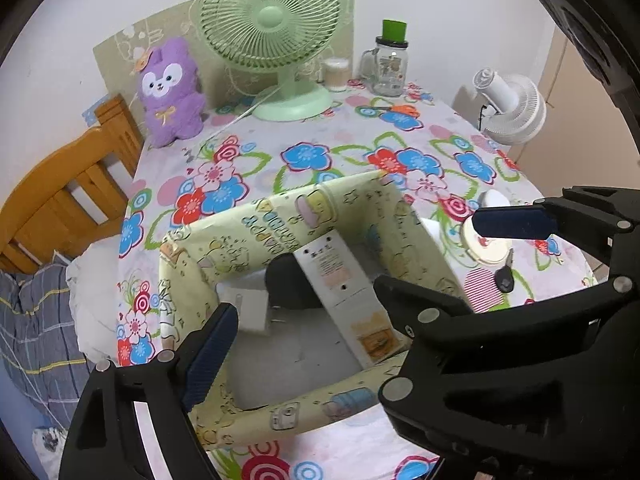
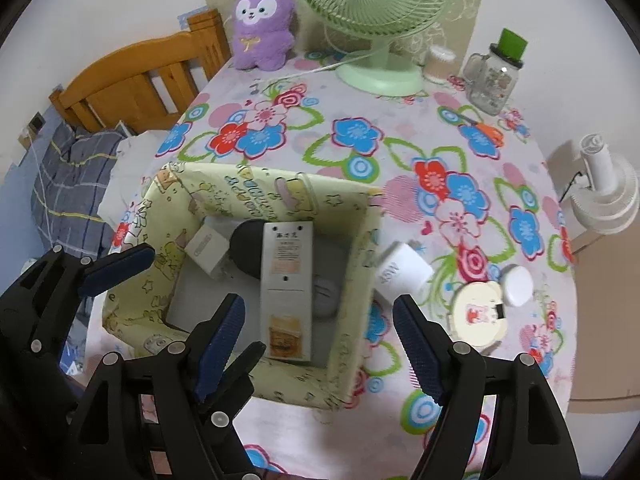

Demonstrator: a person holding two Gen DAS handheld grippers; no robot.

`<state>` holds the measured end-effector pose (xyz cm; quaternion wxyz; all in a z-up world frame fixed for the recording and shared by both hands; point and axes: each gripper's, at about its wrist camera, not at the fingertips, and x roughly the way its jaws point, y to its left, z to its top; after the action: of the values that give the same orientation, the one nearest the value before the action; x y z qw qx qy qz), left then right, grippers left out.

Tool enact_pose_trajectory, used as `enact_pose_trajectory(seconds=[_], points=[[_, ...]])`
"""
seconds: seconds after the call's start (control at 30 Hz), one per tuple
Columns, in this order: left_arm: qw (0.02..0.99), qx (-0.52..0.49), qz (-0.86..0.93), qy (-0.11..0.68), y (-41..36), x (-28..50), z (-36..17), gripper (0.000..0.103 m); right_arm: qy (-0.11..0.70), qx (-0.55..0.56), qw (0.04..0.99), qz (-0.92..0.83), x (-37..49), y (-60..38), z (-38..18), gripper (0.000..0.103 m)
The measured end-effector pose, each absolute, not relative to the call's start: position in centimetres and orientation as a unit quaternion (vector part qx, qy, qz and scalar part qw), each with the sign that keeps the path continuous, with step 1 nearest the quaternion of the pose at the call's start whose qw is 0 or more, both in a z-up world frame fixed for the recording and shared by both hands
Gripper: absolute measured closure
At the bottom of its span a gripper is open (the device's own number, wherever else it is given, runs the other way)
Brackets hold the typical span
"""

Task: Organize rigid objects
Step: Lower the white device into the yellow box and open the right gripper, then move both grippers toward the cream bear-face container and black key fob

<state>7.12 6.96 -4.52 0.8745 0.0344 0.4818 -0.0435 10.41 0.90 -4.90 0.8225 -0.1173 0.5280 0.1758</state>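
Floral tablecloth [image 2: 352,92]: one yellow bin [image 2: 360,280], two fans, one plush [image 2: 262,20].

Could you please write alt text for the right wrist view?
The open right hand-held gripper hovers over a yellow fabric bin holding a long white box, on a floral tablecloth.

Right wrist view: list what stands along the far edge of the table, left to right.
purple plush toy → green desk fan → small clear container → glass jar mug with green lid
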Motion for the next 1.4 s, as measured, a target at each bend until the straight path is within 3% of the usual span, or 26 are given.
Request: enact_pose_trajectory(seconds=[1.4], points=[[0.879, 0.061, -0.101, 0.461, -5.9, 7.2, -3.5, 0.014, 0.490, -0.098, 0.860, 0.109, 8.9, -12.9, -3.1, 0.023]])
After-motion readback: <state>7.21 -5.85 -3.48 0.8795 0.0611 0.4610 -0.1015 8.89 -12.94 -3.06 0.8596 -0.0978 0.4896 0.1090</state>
